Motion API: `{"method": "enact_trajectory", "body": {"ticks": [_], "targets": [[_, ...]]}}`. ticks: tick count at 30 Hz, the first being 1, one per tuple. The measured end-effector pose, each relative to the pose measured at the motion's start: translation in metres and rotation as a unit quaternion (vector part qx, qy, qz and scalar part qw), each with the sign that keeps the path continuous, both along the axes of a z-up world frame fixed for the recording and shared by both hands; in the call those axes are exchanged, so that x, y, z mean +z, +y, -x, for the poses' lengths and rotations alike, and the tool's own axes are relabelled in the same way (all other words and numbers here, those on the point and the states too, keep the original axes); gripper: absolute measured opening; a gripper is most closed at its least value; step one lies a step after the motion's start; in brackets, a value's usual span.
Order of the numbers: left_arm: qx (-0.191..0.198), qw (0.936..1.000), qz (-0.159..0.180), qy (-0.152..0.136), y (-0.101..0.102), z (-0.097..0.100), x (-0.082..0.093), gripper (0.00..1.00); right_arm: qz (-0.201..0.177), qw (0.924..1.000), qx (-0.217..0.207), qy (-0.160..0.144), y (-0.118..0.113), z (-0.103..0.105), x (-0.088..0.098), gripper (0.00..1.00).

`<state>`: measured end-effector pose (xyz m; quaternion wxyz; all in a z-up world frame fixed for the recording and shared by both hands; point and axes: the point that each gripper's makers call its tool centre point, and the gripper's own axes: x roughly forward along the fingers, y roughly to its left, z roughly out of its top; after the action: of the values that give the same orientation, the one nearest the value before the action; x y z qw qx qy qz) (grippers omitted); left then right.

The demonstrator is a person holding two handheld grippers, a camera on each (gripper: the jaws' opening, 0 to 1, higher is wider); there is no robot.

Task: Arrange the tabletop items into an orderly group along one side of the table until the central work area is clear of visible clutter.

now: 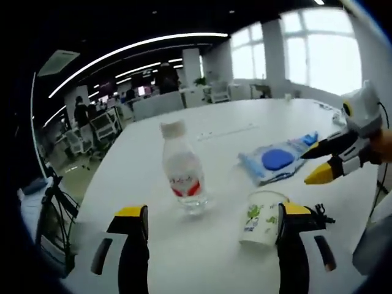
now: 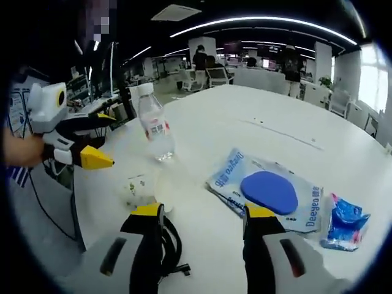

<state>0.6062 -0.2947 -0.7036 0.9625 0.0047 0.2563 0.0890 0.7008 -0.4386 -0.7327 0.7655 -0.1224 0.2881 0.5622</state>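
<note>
Bottle (image 1: 182,176) upright mid-table, paper cup (image 1: 261,217) near it by left gripper (image 1: 209,215), jaws apart, empty; right gripper (image 2: 204,213) jaws apart, empty, just short of blue-disc packet (image 2: 267,191)

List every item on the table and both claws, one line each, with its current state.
Water bottle: upright, capped.
Paper cup: upright, open-topped.
Blue-and-white packet: lying flat, blue disc on top.
Small blue pouch: lying beside it.
Left claw: open, empty.
Right claw: open, empty.

An open-plan office: desks with monitors (image 2: 264,50), office chairs (image 2: 217,76), ceiling strip lights (image 1: 138,49) and large windows (image 1: 324,43).
</note>
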Motion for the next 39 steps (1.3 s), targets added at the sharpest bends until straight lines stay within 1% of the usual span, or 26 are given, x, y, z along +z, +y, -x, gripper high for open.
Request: {"method": "enact_trajectory", "body": {"ticks": [4,8,14,16,17,23,26,28,30,33,37,39], "targets": [[-0.001,1.0000,0.005,0.003,-0.003,0.007,-0.006,0.84,-0.022,0.9996,0.012,0.013,0.015,0.009,0.006,0.49],[0.002,0.9999,0.011,0.003,-0.002,0.011,-0.010,0.83,-0.022,0.9994,0.024,0.016,0.022,0.015,0.004,0.48],[0.009,0.9998,0.014,0.005,0.002,0.016,-0.013,0.83,-0.020,0.9990,0.034,0.023,0.028,0.021,0.001,0.48],[0.011,0.9998,0.017,0.007,0.003,0.018,-0.013,0.82,-0.022,0.9986,0.036,0.033,0.030,0.023,0.000,0.48],[0.012,0.9997,0.022,0.007,0.003,0.019,-0.014,0.82,-0.026,0.9980,0.036,0.045,0.032,0.025,-0.001,0.48],[0.010,0.9996,0.025,0.009,0.001,0.023,-0.016,0.82,-0.028,0.9968,0.039,0.064,0.039,0.028,-0.005,0.47],[0.016,0.9995,0.024,0.011,0.003,0.027,-0.018,0.81,-0.047,0.9926,0.054,0.098,0.047,0.040,-0.002,0.47],[0.018,0.9993,0.030,0.011,0.002,0.028,-0.019,0.81,-0.046,0.9924,0.062,0.096,0.049,0.042,-0.002,0.47],[0.018,0.9994,0.029,0.011,0.001,0.030,-0.020,0.81,-0.045,0.9923,0.066,0.094,0.051,0.044,-0.003,0.47],[0.019,0.9993,0.032,0.011,0.001,0.031,-0.019,0.80,-0.046,0.9910,0.065,0.108,0.054,0.046,-0.005,0.47],[0.020,0.9992,0.032,0.012,0.001,0.034,-0.020,0.79,-0.047,0.9873,0.070,0.134,0.057,0.053,-0.009,0.46],[0.022,0.9991,0.034,0.012,0.001,0.036,-0.020,0.79,-0.042,0.9871,0.074,0.135,0.057,0.055,-0.012,0.45]]}}
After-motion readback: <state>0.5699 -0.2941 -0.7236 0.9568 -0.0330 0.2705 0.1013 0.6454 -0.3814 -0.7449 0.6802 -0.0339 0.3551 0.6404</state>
